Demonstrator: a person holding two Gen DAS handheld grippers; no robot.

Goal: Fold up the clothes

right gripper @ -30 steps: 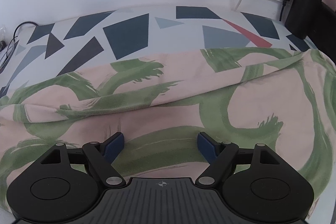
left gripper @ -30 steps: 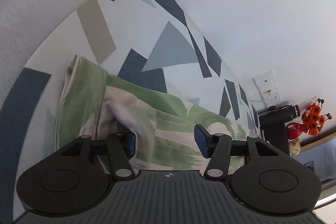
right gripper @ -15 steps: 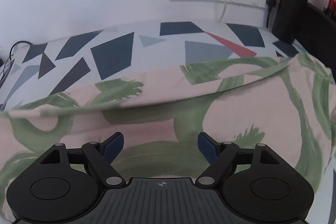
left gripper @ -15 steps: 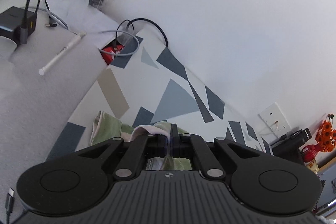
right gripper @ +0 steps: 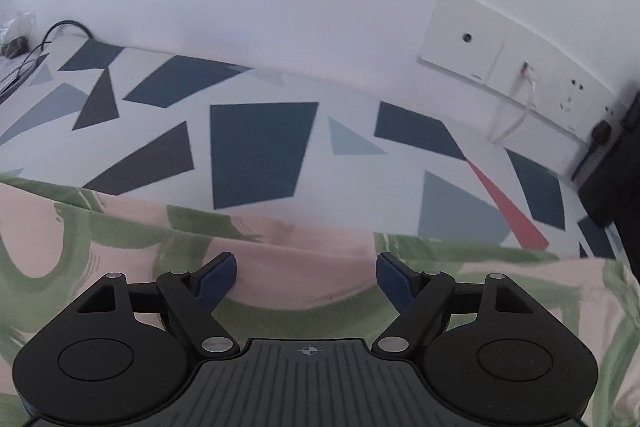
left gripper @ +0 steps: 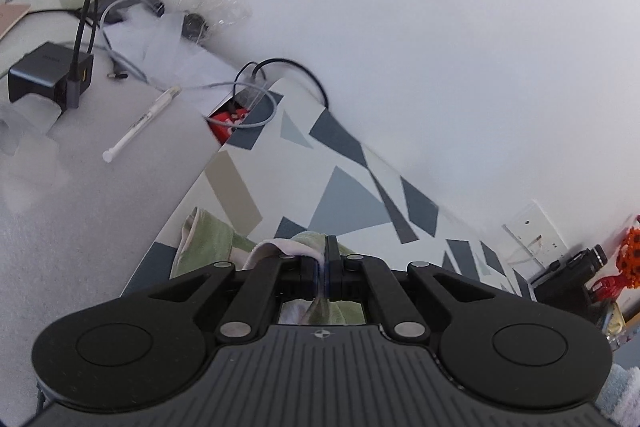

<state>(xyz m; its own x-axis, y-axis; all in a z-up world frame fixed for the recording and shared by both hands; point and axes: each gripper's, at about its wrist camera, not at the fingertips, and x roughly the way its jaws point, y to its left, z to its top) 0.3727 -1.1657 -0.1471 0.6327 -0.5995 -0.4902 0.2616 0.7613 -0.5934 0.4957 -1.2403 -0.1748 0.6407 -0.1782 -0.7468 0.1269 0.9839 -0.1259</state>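
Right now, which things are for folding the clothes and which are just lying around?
For the job:
- pink and green garment
- left gripper, shut on a fold of it
- right gripper, open above it
- patterned cloth underneath

Just lying about:
- white pen
- black charger
- grey cable
- wall sockets
- orange flowers

Soft, even daylight fills both views; the white wall [left gripper: 400, 27] reads bright with a faint bluish cast and no hard shadows. Fisheye bending curves everything toward the dark corners. The right wrist view is smeared: the socket panel [right gripper: 516, 67] at upper right looks blurred.
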